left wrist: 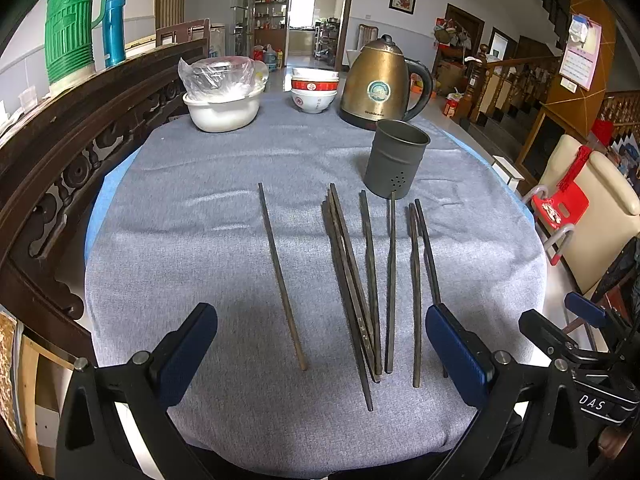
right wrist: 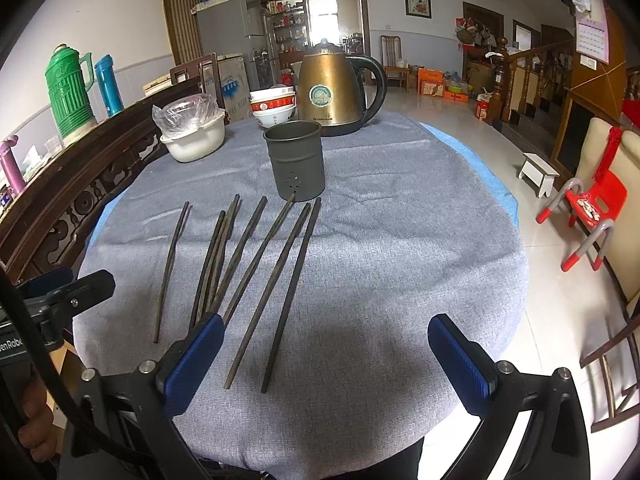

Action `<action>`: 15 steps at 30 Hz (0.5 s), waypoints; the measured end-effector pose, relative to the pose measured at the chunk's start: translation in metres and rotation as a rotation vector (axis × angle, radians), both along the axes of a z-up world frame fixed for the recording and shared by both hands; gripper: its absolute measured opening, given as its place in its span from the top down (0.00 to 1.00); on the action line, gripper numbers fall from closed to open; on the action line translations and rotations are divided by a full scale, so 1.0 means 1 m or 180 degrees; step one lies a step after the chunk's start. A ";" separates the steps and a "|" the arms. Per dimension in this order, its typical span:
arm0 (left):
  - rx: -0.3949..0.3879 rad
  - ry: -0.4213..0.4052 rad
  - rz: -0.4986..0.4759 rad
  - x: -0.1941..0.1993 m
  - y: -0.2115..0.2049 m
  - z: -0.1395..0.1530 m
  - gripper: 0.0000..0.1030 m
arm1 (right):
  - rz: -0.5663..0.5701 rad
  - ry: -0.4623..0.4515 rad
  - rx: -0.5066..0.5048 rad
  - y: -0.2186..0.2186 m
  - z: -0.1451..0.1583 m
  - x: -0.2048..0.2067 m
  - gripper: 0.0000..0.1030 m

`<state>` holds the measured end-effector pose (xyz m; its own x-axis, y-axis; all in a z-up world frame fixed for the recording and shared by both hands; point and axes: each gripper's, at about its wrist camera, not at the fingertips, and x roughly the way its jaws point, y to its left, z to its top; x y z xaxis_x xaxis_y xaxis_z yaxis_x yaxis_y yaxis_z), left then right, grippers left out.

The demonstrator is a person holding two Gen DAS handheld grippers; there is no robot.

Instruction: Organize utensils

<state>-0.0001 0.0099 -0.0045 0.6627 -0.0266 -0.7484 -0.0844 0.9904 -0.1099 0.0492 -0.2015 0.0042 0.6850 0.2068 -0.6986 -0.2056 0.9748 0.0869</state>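
Several dark chopsticks lie side by side on the grey cloth, tips pointing away from me. One chopstick lies apart at the left. A grey metal holder cup stands upright just beyond their far ends. My left gripper hovers open over the near ends of the chopsticks, holding nothing. My right gripper is open too, low over the cloth, with the rightmost chopsticks between its blue pads. The right gripper shows at the edge of the left wrist view.
A brass kettle, stacked bowls and a white basin with a plastic bag stand at the table's far side. A carved wooden bench back runs along the left. Chairs stand on the right.
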 end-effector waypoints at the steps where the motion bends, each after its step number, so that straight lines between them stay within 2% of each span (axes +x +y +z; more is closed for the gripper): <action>1: 0.0000 0.0000 0.0000 0.000 0.000 0.000 0.00 | 0.0000 0.0003 0.0000 0.000 0.000 0.001 0.00; 15: -0.0009 0.0013 0.0023 -0.001 0.002 -0.002 0.00 | 0.0032 0.0017 0.0000 0.001 -0.001 0.000 0.00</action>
